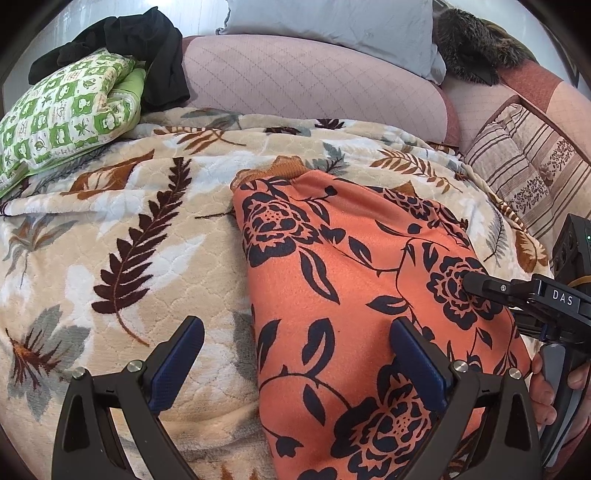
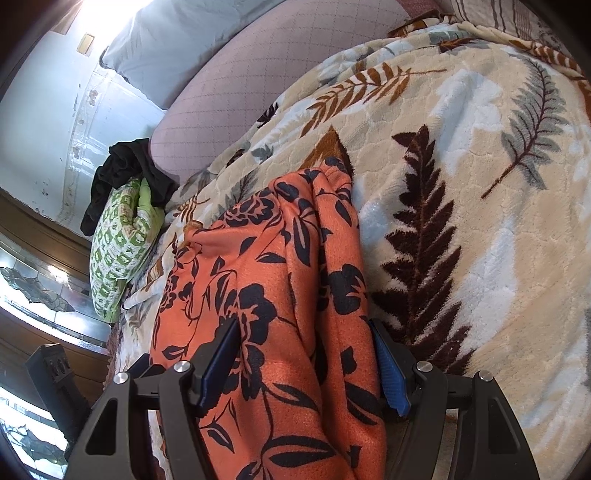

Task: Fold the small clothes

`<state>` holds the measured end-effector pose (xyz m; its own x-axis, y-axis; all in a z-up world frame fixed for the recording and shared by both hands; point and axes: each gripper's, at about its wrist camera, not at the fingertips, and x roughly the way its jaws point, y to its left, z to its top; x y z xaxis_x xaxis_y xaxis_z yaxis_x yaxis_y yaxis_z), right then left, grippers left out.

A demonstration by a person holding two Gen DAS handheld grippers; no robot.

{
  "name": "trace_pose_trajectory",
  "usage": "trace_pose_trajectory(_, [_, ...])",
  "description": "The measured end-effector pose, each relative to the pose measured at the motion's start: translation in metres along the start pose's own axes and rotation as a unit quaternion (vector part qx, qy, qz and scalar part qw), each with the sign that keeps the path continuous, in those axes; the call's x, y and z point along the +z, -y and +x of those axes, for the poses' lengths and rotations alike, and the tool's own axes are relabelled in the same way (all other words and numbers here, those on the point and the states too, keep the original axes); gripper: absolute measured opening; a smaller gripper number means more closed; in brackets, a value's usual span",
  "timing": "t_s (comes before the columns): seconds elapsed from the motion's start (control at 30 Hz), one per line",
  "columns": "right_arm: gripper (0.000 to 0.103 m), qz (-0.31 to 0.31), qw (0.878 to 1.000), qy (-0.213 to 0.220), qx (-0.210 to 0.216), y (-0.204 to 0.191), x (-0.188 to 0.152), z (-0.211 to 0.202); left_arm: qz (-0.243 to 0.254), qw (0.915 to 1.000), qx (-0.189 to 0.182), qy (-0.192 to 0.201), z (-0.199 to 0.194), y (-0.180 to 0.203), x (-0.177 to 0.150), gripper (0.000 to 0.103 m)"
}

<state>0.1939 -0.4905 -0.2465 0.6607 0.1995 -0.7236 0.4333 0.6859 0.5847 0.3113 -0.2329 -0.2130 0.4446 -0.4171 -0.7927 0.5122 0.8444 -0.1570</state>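
An orange garment with dark flowers (image 1: 332, 280) lies folded lengthwise on the leaf-patterned blanket (image 1: 129, 229). My left gripper (image 1: 297, 332) stands wide open low over the garment's near left edge, its right pad above the cloth and its left pad above the blanket. In the right wrist view my right gripper (image 2: 303, 328) straddles the garment (image 2: 277, 295). The cloth fills the gap, but both blue pad faces show bare. From the left wrist view, one of the right gripper's fingers (image 1: 484, 286) rests over the garment's right side, with a hand (image 1: 543, 387) on its handle.
A green checked pillow (image 1: 70, 118) with black clothing (image 1: 147, 48) on it sits at the far left. A pink quilted bolster (image 1: 306, 81), a grey pillow (image 1: 332, 26), a dark furry item (image 1: 476, 44) and a striped cushion (image 1: 528, 173) line the back. Wooden furniture (image 2: 37, 236) stands beside the bed.
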Motion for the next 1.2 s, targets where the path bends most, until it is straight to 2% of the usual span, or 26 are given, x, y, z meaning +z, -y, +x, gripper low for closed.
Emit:
trace_pose_trajectory(0.23, [0.072, 0.029, 0.999, -0.024, 0.038, 0.010, -0.001, 0.015, -0.004, 0.9998, -0.014, -0.017, 0.011, -0.001, -0.002, 0.101])
trace_pose_trajectory(0.43, [0.072, 0.046, 0.996, -0.030, 0.076, 0.009, -0.004, 0.027, -0.028, 0.9951, -0.076, -0.057, 0.028, 0.000, -0.005, 0.101])
trace_pose_trajectory(0.53, [0.073, 0.027, 0.996, -0.033, 0.074, 0.002, -0.006, 0.031, -0.043, 0.9896, -0.114, -0.076, 0.035, 0.003, -0.008, 0.101])
trace_pose_trajectory(0.67, [0.071, 0.011, 0.997, -0.034, 0.068, -0.007, -0.009, 0.034, -0.040, 0.9893, -0.122, -0.069, 0.034, 0.008, -0.009, 0.099])
trace_pose_trajectory(0.77, [0.062, -0.007, 0.999, -0.024, 0.048, -0.015, -0.011, 0.032, -0.043, 0.9892, -0.125, -0.064, 0.031, 0.007, -0.008, 0.095])
trace_pose_trajectory(0.87, [0.049, -0.036, 0.999, -0.010, 0.031, -0.029, -0.012, 0.027, -0.044, 0.9894, -0.125, -0.060, 0.028, 0.004, -0.008, 0.088])
trace_pose_trajectory(0.93, [0.045, -0.053, 0.998, 0.001, 0.022, -0.037, -0.013, 0.022, -0.046, 0.9897, -0.124, -0.055, 0.023, 0.001, -0.006, 0.083])
trace_pose_trajectory(1.03, [0.043, -0.081, 0.996, 0.018, 0.010, -0.054, -0.016, 0.013, -0.045, 0.9902, -0.125, -0.043, 0.013, -0.003, -0.003, 0.068])
trace_pose_trajectory(1.1, [0.042, -0.098, 0.995, 0.030, 0.007, -0.064, -0.018, 0.007, -0.045, 0.9901, -0.128, -0.038, 0.006, -0.008, -0.001, 0.053])
trace_pose_trajectory(1.2, [0.042, -0.113, 0.993, 0.046, 0.009, -0.078, -0.023, -0.002, -0.048, 0.9900, -0.130, -0.025, -0.010, -0.015, 0.000, 0.053])
